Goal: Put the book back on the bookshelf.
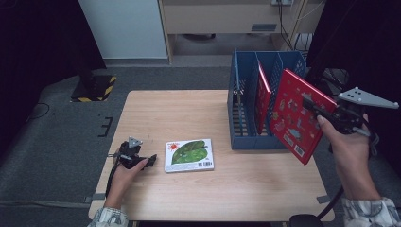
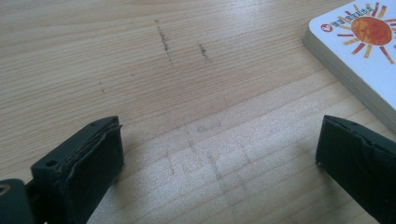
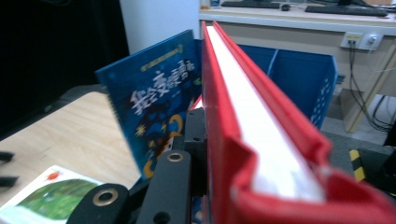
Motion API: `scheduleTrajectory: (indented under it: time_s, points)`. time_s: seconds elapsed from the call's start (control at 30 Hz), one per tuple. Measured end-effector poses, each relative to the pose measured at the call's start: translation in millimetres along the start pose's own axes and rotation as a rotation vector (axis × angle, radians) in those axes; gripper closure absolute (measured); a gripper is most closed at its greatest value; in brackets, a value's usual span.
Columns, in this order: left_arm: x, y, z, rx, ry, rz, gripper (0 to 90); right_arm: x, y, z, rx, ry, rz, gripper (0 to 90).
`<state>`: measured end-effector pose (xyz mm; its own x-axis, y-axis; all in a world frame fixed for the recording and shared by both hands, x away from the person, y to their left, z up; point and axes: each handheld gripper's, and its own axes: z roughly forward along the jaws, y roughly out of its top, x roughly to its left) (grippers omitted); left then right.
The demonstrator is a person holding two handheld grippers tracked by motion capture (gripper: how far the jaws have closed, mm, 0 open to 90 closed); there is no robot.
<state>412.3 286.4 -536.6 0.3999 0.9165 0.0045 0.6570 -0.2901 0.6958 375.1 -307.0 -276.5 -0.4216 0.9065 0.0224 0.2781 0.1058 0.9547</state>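
**Red book clamped in the right gripper beside the blue rack**

The right gripper (image 1: pixel 316 112) sits at about 3 o'clock in the high view, its jaws pressed together on the red book (image 1: pixel 299 115). The book is held off the table, tilted, its cover facing the camera, just to the 3 o'clock side of the blue file rack (image 1: pixel 246 101). In the right gripper view the book's red cover and white page edge (image 3: pixel 252 116) run away from the jaws toward 12 o'clock, with a blue book (image 3: pixel 152 100) standing just at its 9 o'clock side in front of the rack.

The left gripper (image 1: pixel 150 160) rests low on the wooden table (image 1: pixel 156 113) at about 8 o'clock, jaws apart and holding nothing; in the left gripper view bare wood lies between them. A white book with a green leaf and a sun (image 1: pixel 188 155) lies flat just to the 3 o'clock side of that gripper, its corner showing at 2 o'clock in the left gripper view (image 2: pixel 364 51).

A second red-edged book (image 1: pixel 262 97) stands in the rack's middle compartment.
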Motion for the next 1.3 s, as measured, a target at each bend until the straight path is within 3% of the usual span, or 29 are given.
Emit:
scheduleTrajectory:
  time_s: [0.2,0.47,0.77,1.3]
  points:
    - [-0.1,0.0,0.1,0.000,0.000,0.000,0.3,-9.5,4.7,22.9,0.009,-0.042,0.007,79.6]
    - [-0.1,0.1,0.1,0.000,0.000,0.000,0.2,-13.7,5.5,47.3,0.014,-0.058,0.030,79.6]
    - [-0.3,0.1,0.1,0.001,0.001,0.000,0.1,-17.4,9.2,66.4,0.021,-0.084,0.049,79.5]
    - [-0.4,0.2,0.3,0.001,0.001,-0.001,0.0,-18.6,17.6,98.6,0.048,-0.108,0.033,79.5]
